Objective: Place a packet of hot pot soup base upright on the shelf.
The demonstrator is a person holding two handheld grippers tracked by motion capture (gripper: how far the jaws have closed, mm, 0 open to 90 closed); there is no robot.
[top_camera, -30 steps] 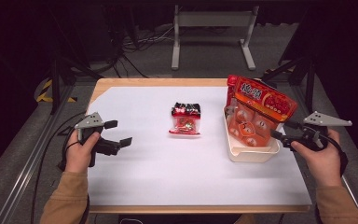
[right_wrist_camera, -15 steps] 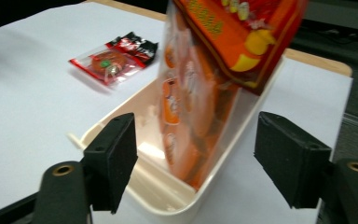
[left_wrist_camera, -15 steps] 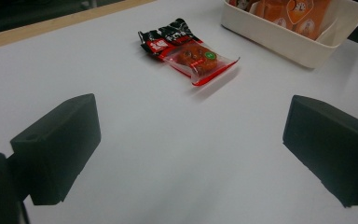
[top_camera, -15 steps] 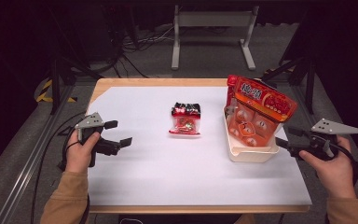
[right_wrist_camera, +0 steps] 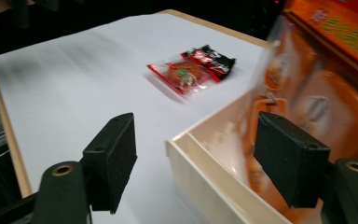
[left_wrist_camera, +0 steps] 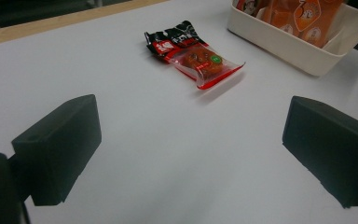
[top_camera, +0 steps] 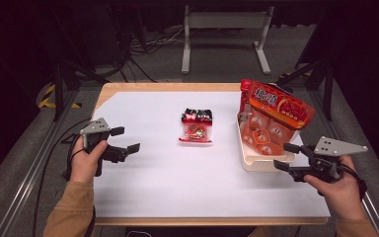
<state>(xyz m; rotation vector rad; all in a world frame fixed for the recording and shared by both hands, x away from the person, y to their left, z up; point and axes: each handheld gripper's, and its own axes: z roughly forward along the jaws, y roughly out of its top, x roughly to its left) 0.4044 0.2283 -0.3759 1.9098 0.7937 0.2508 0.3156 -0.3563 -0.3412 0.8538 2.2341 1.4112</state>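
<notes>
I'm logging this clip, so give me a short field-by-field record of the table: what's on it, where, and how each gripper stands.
surface: white table
centre: small snack packet, red and black, lying flat, untouched
right side: cream tray holding a large orange bag that leans upright
left gripper: open, nothing between jaws, at the table's left, apart from the packet
right gripper: open, at the tray's near corner, jaws either side of its rim, holding nothing
</notes>
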